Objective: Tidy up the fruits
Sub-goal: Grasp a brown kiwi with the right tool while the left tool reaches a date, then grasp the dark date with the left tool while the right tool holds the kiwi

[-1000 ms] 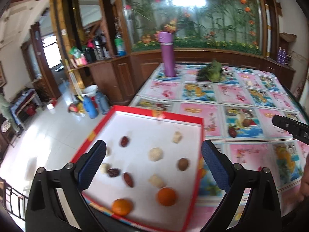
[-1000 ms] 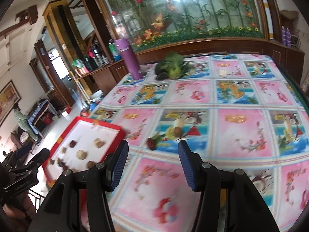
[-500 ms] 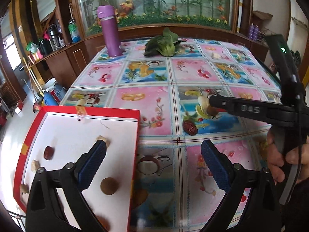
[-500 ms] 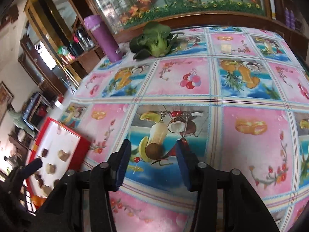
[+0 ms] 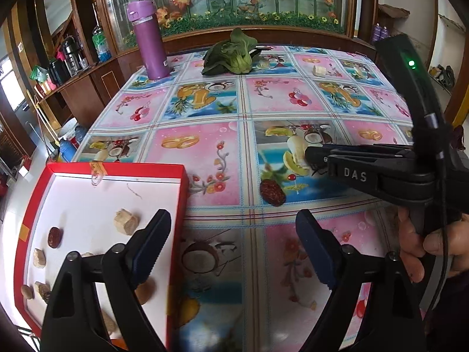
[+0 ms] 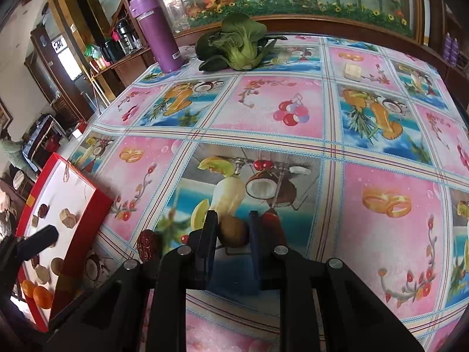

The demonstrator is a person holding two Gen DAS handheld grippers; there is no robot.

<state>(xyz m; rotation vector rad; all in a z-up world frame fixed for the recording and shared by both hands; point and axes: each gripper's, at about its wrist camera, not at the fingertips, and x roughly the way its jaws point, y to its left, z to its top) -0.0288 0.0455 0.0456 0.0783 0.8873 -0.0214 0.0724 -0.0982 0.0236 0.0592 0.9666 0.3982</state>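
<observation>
Right gripper (image 6: 233, 230) is closed around a brown round fruit (image 6: 232, 231) on the bench (image 6: 293, 111); left gripper (image 5: 231, 249) is held spread beside the red tray (image 5: 176, 193).

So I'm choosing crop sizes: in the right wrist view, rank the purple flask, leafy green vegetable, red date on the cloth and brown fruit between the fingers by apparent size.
1. leafy green vegetable
2. purple flask
3. brown fruit
4. red date

The first two look close, and nearness enlarges the last two.

The counter's oilcloth (image 6: 293, 111) showed pink and blue fruit-print squares; the shallow cardboard tray (image 5: 173, 176) was red-rimmed, white inside; the tall flask (image 5: 149, 41) was purple.
</observation>
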